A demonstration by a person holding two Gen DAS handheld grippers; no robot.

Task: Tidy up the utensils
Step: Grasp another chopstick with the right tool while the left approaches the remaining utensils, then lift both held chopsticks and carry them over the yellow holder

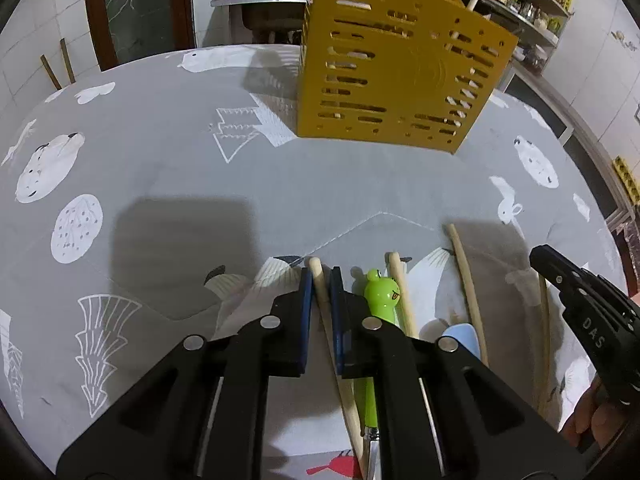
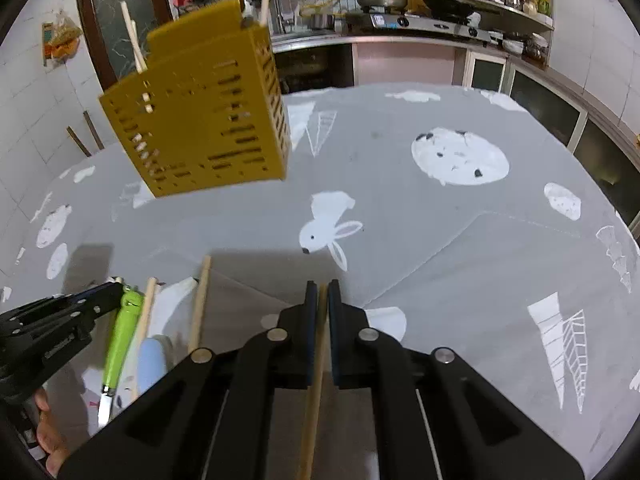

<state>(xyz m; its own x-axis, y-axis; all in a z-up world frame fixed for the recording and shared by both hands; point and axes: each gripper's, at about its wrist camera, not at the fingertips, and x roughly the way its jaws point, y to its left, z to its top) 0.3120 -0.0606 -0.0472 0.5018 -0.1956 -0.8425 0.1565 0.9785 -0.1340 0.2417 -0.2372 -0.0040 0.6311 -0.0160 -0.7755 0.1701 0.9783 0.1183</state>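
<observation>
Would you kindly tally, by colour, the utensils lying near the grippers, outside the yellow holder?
Pale wooden sticks: 4
Green frog-handled knife: 1
Light blue plastic utensil: 1
Total: 6

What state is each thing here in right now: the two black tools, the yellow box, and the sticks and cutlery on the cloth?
Left tool: shut on a wooden chopstick.
Right tool: shut on another chopstick.
Yellow holder: upright on the cloth, chopsticks already standing inside.
Green frog-handled knife: lying flat, untouched.
Blue utensil: lying flat, partly hidden.
Loose chopsticks: lying flat on the cloth.
</observation>
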